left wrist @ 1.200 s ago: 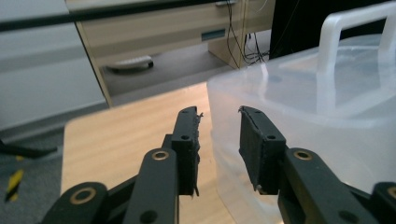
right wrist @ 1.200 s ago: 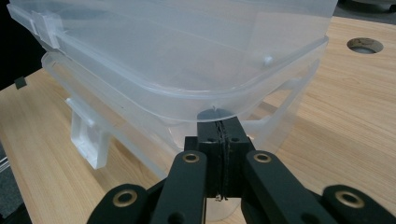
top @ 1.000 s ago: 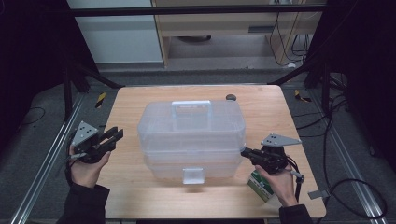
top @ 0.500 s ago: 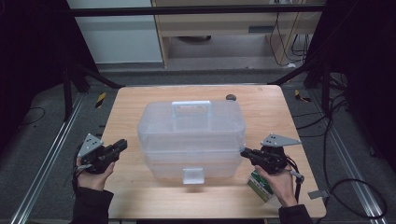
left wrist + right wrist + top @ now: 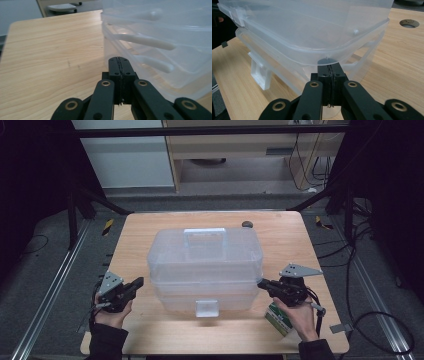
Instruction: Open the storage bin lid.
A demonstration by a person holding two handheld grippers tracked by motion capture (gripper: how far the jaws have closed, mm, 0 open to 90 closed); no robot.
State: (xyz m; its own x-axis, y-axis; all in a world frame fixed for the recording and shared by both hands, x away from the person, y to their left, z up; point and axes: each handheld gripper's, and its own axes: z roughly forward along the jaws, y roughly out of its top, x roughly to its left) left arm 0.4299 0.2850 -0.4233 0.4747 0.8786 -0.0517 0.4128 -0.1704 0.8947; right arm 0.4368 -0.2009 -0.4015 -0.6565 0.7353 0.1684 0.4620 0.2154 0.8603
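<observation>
Translucent plastic made up the big lidded storage box point(image 5: 205, 265), with its moulded carry handle on top and a white latch tab point(image 5: 207, 307) at the near side, and it sat squarely in the middle of the pale wooden tabletop point(image 5: 150, 227). From where I stood, the person had a hand on either side of it, each holding black tongs pointed inward at the box's flanks.

The left tongs point(image 5: 136, 284) hovered just beside the left wall, low near the tabletop, and had just been closing with nothing between the jaws; in the left gripper view point(image 5: 120, 65) they were clenched flat against each other, empty. The right tongs point(image 5: 262, 283) sat close up against the box's right edge, right under the lip of the lid; in the right gripper view point(image 5: 329, 68) those jaws were likewise pressed together on nothing. A small green-and-white carton point(image 5: 278, 317) lay under the right hand, near the tabletop's front edge.

It looked to me like the approach step, both hands lining up on the box before doing anything to it. Neither side had a hold yet. I judged the next move would call for either spreading the jaws to catch the lid's rim, or nudging the clenched tips under the lip on both sides evenly, so the light box would not skid or tip.
</observation>
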